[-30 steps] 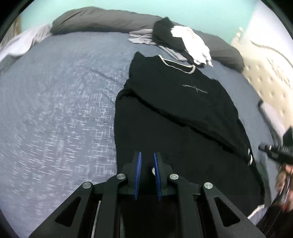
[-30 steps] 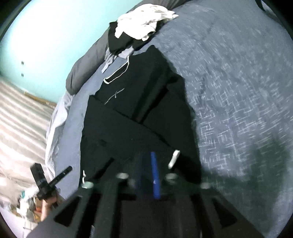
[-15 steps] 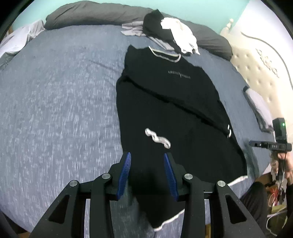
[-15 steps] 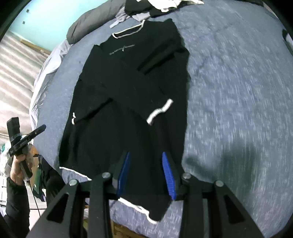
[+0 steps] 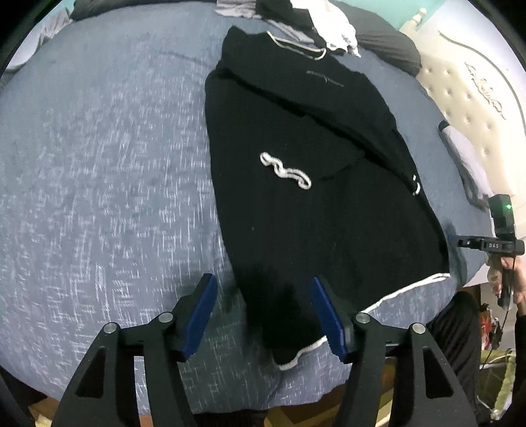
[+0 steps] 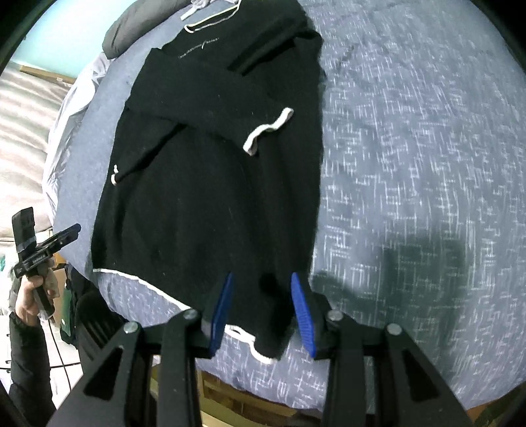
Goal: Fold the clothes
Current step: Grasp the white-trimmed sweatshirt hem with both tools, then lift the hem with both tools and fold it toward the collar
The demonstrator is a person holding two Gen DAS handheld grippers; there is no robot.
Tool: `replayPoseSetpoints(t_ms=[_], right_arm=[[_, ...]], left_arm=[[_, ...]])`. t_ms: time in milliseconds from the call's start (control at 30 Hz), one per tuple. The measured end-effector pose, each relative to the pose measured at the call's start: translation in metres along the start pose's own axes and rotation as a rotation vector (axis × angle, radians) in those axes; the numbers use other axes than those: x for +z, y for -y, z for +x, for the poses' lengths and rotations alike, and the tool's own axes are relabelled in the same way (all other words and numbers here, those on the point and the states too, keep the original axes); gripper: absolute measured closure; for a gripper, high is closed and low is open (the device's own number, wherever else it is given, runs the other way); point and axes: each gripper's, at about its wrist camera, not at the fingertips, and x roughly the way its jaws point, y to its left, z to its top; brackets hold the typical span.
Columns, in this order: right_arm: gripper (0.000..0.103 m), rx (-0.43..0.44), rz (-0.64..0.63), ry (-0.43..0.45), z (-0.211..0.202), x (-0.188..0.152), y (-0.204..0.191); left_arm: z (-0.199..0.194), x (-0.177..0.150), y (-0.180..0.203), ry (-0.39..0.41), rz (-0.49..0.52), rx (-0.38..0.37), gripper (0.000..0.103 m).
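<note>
A black sweater (image 5: 296, 184) with white trim is seen spread flat on a blue-grey bedspread (image 5: 98, 164), running from the top centre of the left wrist view down to the lower centre. One sleeve is folded across the body, its white cuff (image 5: 285, 170) lying crumpled near the middle of the frame; a second cuff (image 5: 416, 184) is only partly visible at the garment's right edge. The white-edged hem (image 5: 404, 290) is seen at the lower right, close to the bed's edge.

The left gripper (image 5: 265, 315) is held over the lower corner of the sweater with its blue fingers (image 5: 200, 315) spread wide apart, nothing clamped between them. In the right wrist view the right gripper (image 6: 261, 315) is likewise seen with its jaws parted above the hem corner (whether the pads touch the cloth cannot be told).

A pile of clothes (image 5: 315, 19) at the top of the left wrist view is cut off by the frame. A tufted headboard (image 5: 476, 98) fills the upper right. Much of the bedspread is blurred. A hand (image 6: 33, 295) gripping a handle is seen at the lower left of the right wrist view.
</note>
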Motion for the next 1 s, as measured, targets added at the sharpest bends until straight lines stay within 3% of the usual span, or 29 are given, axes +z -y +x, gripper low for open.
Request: replayPoseSetpoints(t_ms=[633, 1000], right_arm=[[0.066, -0.011, 0.037, -0.088, 0.016, -0.008, 0.012], [0.066, 0.000, 0.022, -0.113, 0.025, -0.008, 0.008]], left_arm=[[0.035, -0.021, -0.001, -0.142, -0.049, -0.067, 0.039], [0.037, -0.025, -0.001, -0.161, -0.079, -0.110, 0.040]])
